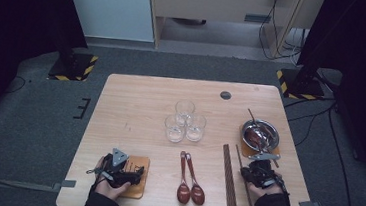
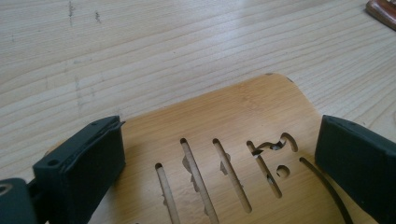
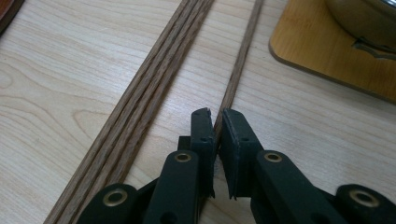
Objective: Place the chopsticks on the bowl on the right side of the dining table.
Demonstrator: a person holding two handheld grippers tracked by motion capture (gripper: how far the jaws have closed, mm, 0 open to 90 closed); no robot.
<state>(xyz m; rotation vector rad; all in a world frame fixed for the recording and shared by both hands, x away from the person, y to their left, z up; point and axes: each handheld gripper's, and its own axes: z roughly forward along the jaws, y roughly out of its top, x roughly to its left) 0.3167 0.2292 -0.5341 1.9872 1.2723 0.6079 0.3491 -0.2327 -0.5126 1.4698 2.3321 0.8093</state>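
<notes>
Chopstick wood fills the narrow gap between my right gripper's (image 3: 215,122) jaws: a single thin stick (image 3: 238,65), dark brown with a fine straight grain, square-edged and slender, lying flat on the pale table (image 3: 70,70) and running away from me toward the far edge. My right jaws are closed on it near its close end, the black pads pressing it from both sides. Just to its left lies a bundle of chopsticks (image 3: 154,84) of the same dark striped wood, side by side and touching one another, slightly apart from the one I grip. From above, the gripped stick (image 1: 242,161) sits on the right part of the table, between the bundle (image 1: 229,180) and a wooden coaster (image 1: 278,152) that carries a metal bowl (image 1: 260,135); my right gripper (image 1: 260,174) rests at the near right, in front of that bowl. My left gripper (image 1: 120,170) sits at the near left over a second bamboo coaster (image 2: 233,121), honey-coloured, with rounded corners and slots cut through it. Those jaws stand wide open, one pad on each side of the coaster, neither pressing it as far as I can see. Between my two hands lie two reddish-brown spoons (image 1: 190,184), and three clear glasses (image 1: 185,121) stand clustered at the table's middle.
</notes>
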